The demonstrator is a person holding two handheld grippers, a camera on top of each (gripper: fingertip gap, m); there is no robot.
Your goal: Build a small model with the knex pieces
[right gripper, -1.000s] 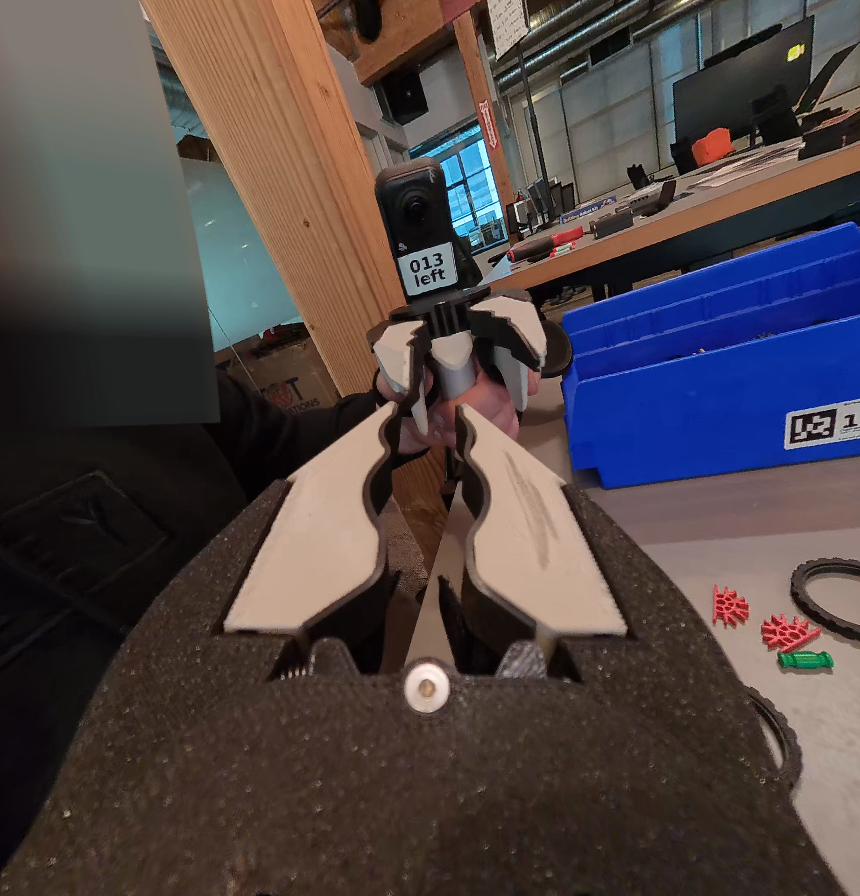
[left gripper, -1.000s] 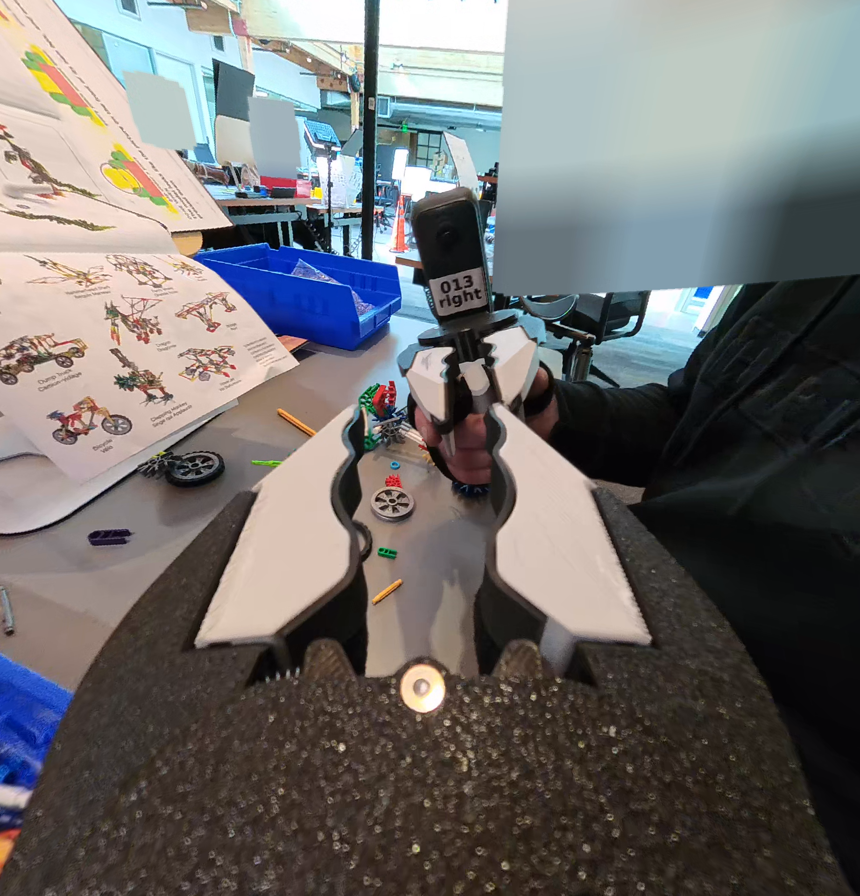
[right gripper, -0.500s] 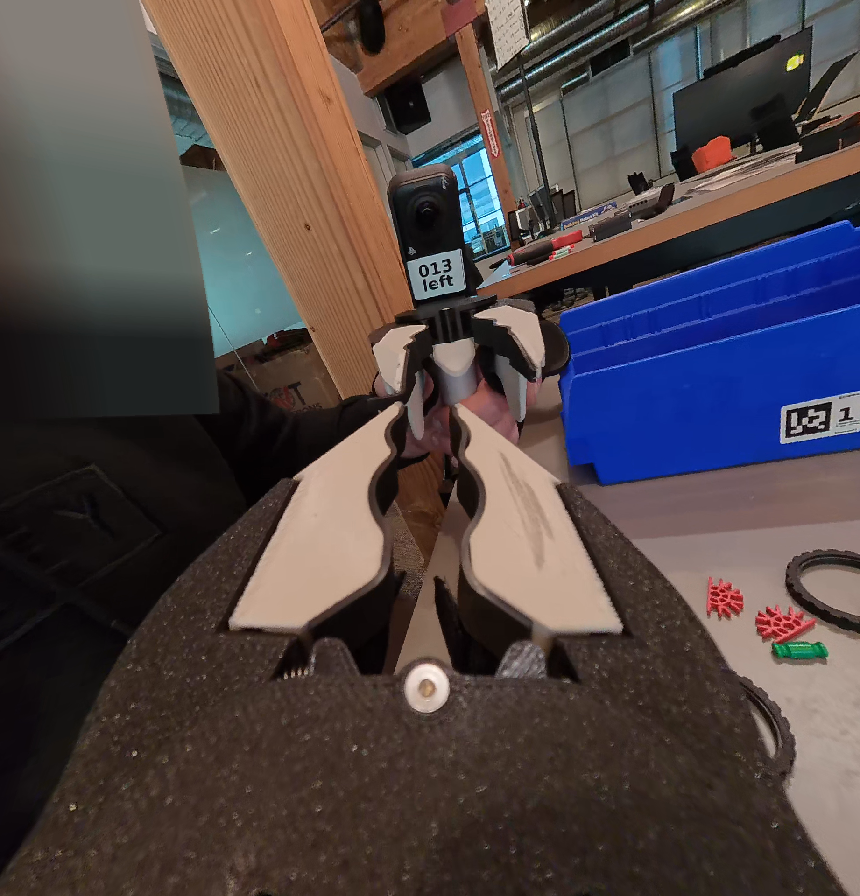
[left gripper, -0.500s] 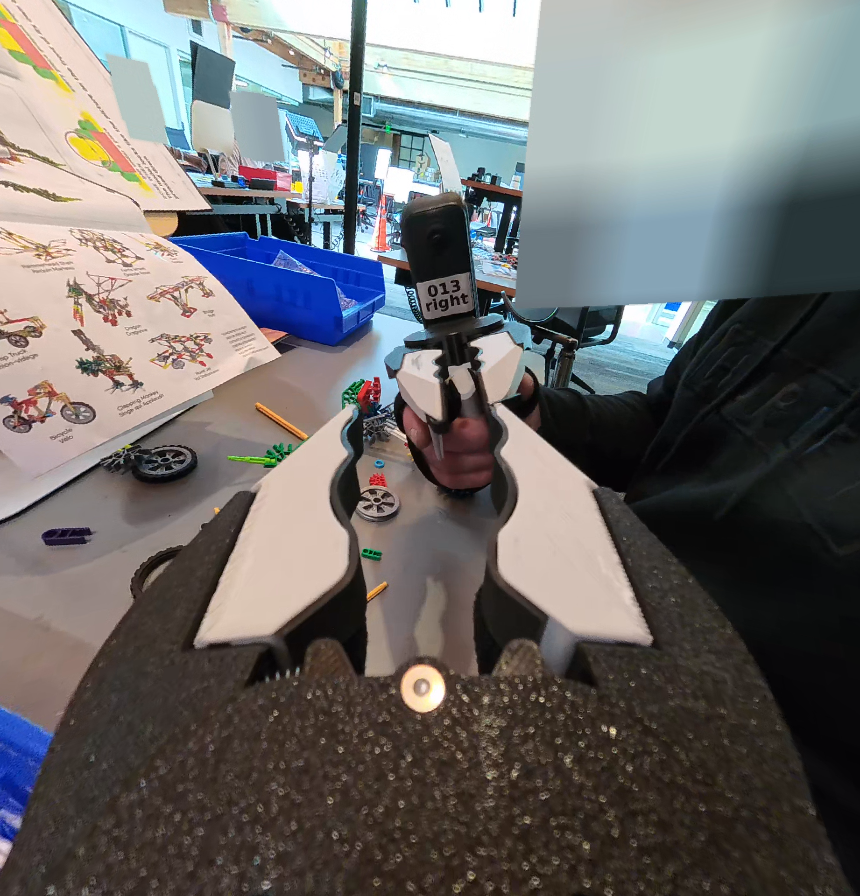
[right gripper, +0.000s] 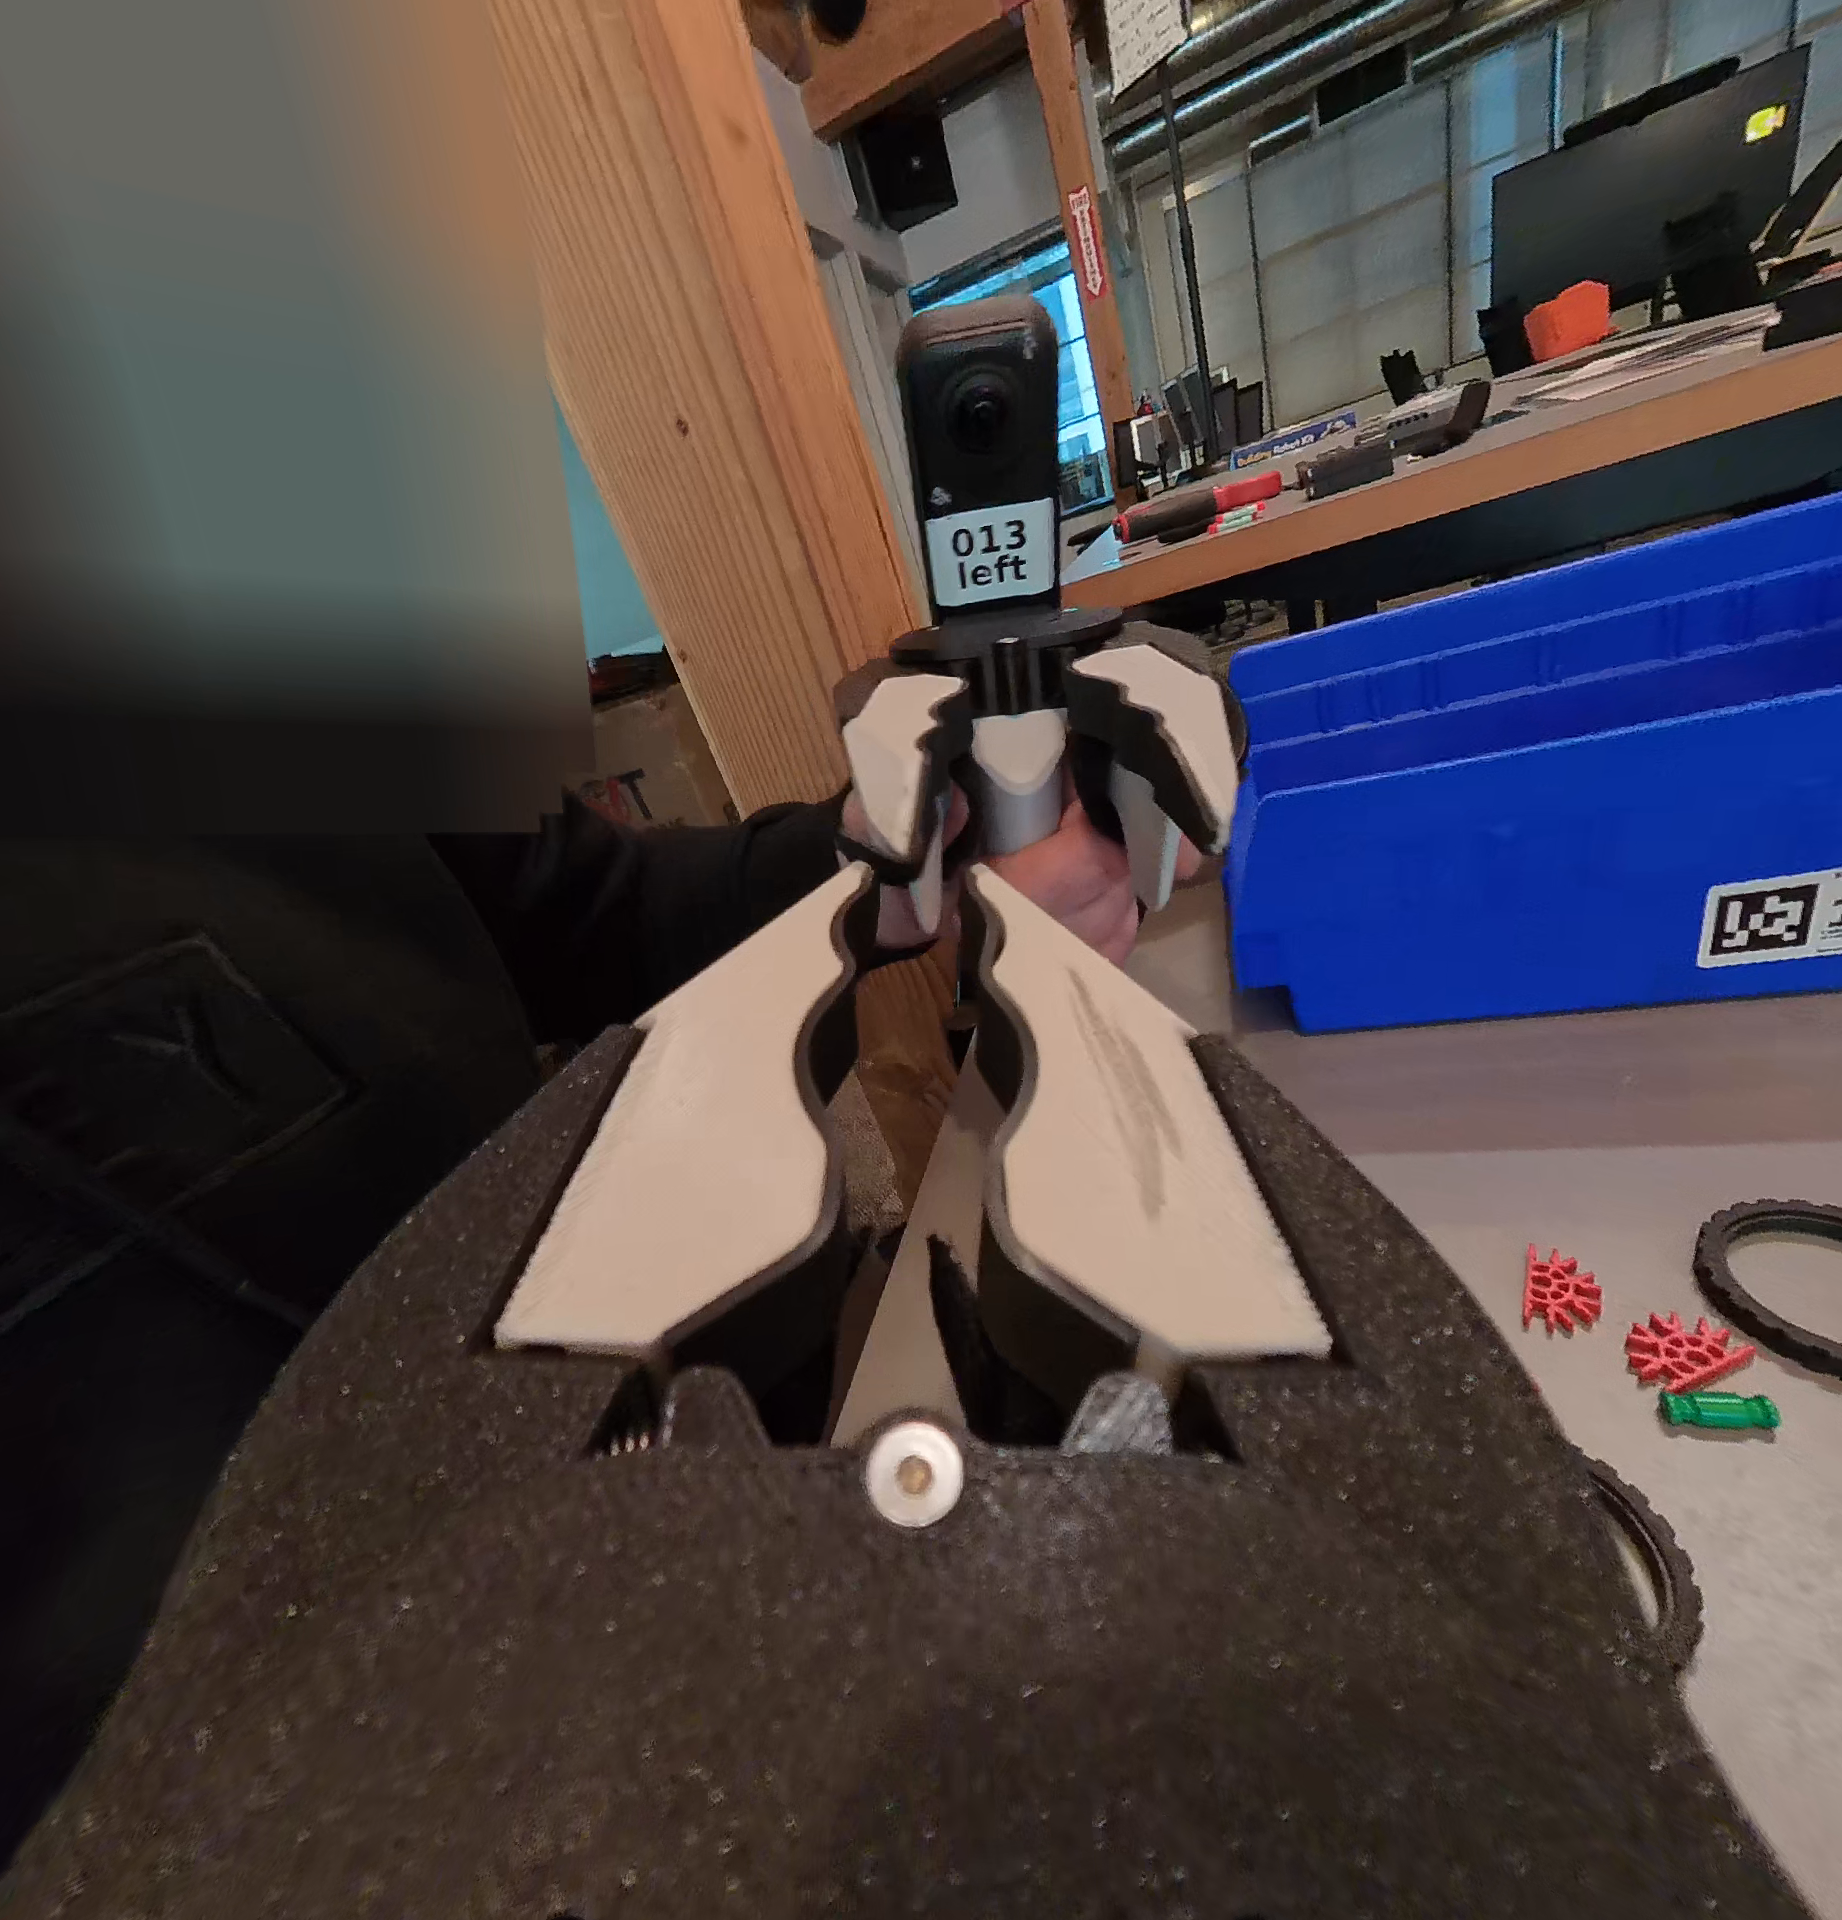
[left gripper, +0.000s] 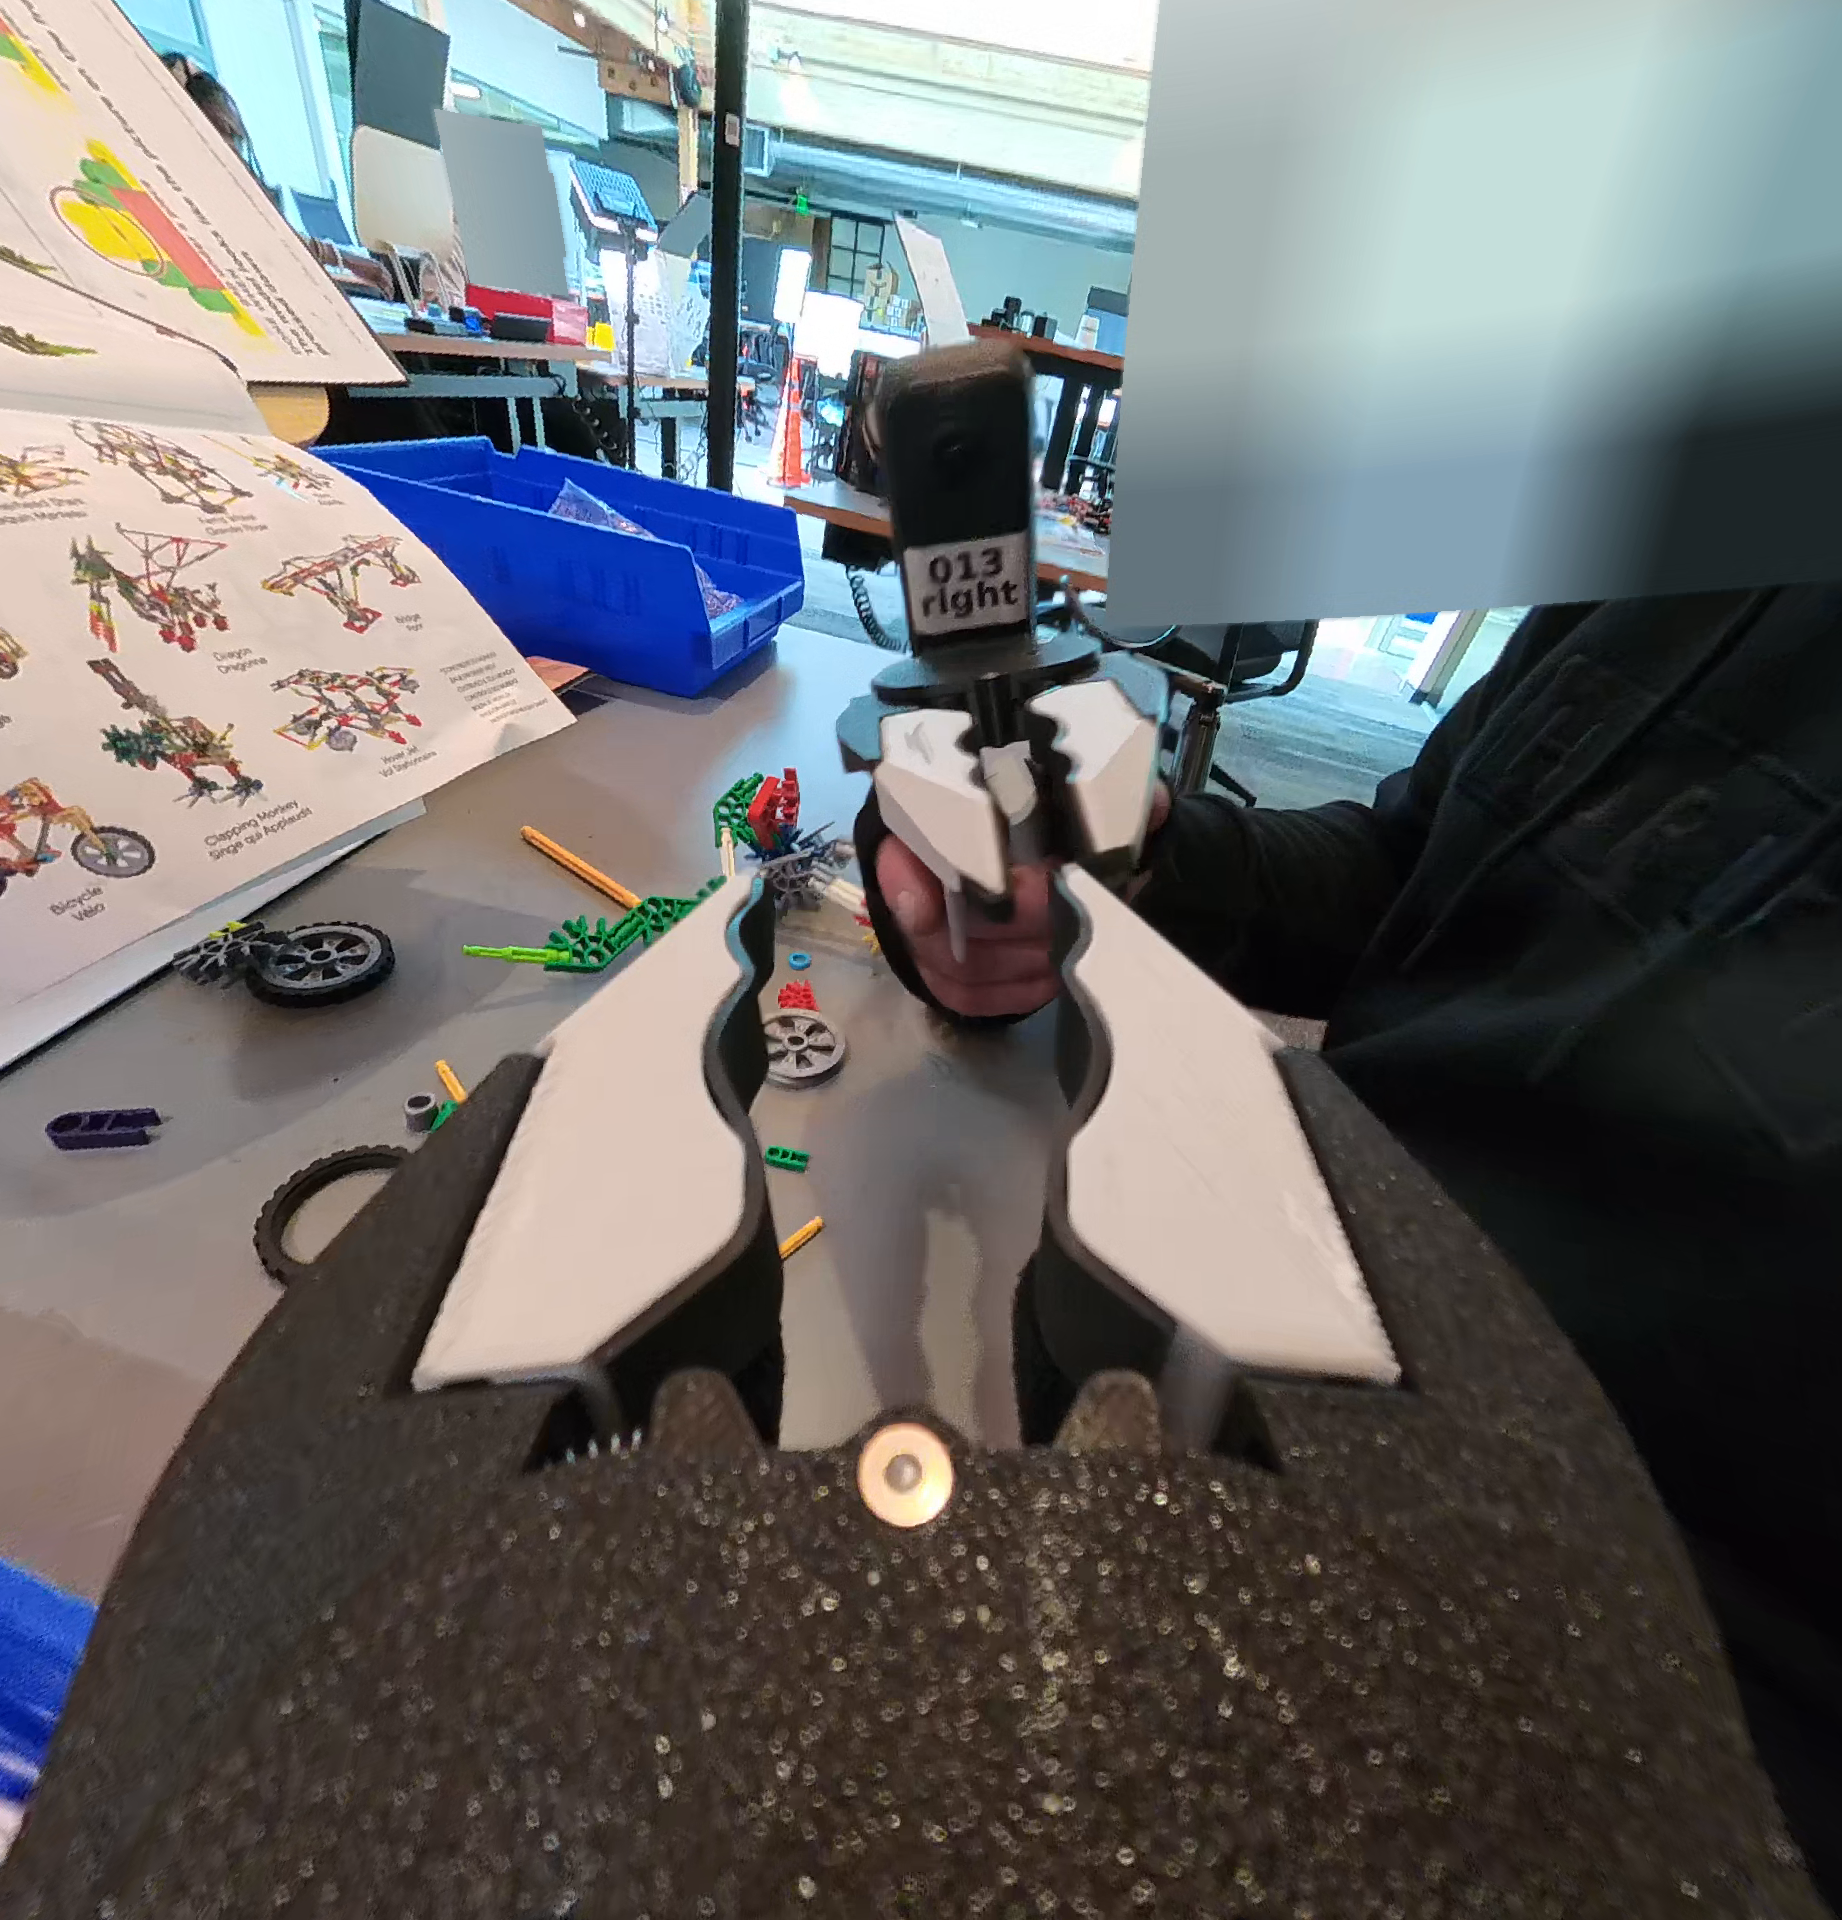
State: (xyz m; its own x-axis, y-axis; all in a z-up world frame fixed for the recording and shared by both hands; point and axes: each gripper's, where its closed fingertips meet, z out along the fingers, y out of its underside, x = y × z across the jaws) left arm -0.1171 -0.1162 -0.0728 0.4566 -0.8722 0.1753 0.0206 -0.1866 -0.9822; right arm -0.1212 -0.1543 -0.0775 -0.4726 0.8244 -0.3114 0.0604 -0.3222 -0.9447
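Left claw [left gripper: 912, 904]: released, jaws wide apart, nothing between them; held above the surface [left gripper: 169, 1299], pointing at the right claw [left gripper: 1010, 831].
Right claw [right gripper: 917, 883]: released too, but the gap is narrow; empty; faces the left claw [right gripper: 1042, 883] head-on.
Nearest to left claw: grey hub [left gripper: 803, 1047] just by the left finger, red connector [left gripper: 795, 995] and blue ring [left gripper: 798, 958] just beyond it, green clip [left gripper: 787, 1156] and orange rod [left gripper: 801, 1236] nearer, all on the surface below, untouched.
Farther left: green strip [left gripper: 626, 928], wheel [left gripper: 319, 961], black tyre [left gripper: 309, 1221], purple piece [left gripper: 101, 1127], sheet [left gripper: 221, 675], blue bin [left gripper: 584, 582] at the far edge.
Nearest to right claw: nothing close; red connectors [right gripper: 1561, 1291] and green rod [right gripper: 1719, 1410] lie well to the right, beside a tyre ring [right gripper: 1800, 1299].
Handling (judgement): pieces look like light, stiff, smooth plastic and would likely skid if nudged. Hub: pinch across the rim. Rods: pinch mid-length, across the shaft. Tyres look rubbery and should grip better.
Only in left view: hub, parts pile [left gripper: 782, 821], sheet, the right claw's gap seen from the front.
Only in right view: wooden post [right gripper: 688, 416], second bin [right gripper: 1519, 862] with a tag, red connectors, the left claw's spread from the front.
Hidden: surface right under both claw bodies.
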